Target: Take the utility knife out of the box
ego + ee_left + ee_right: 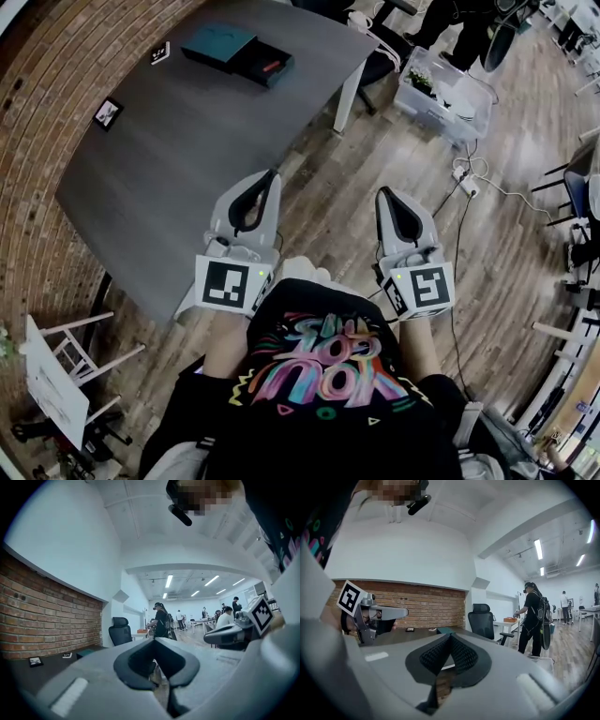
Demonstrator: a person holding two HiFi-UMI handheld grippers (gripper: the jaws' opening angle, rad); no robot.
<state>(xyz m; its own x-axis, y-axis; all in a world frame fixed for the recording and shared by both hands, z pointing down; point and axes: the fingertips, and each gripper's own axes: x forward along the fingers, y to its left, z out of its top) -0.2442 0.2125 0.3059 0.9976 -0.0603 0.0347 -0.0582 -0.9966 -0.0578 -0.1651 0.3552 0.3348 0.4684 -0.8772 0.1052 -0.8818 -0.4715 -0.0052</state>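
The teal box [219, 45] lies at the far end of the grey table [187, 159]. Its dark tray [255, 62] stands pulled out to the right, and a small red item [271, 67] lies in it; whether that is the utility knife I cannot tell. Both grippers hang level near my body, far short of the box. My left gripper [272, 174] [156, 640] is over the table's near corner, jaws together and empty. My right gripper [385, 193] [450, 637] is over the wooden floor, right of the table, shut on nothing. The box [445, 630] shows past its jaws.
Two square marker cards [107, 113] [160, 52] lie on the table by the brick wall. A white stool [66, 361] stands at the lower left. A clear plastic crate [441, 89] and a power strip [466, 183] lie on the floor. An office chair [121, 630] and several people are beyond.
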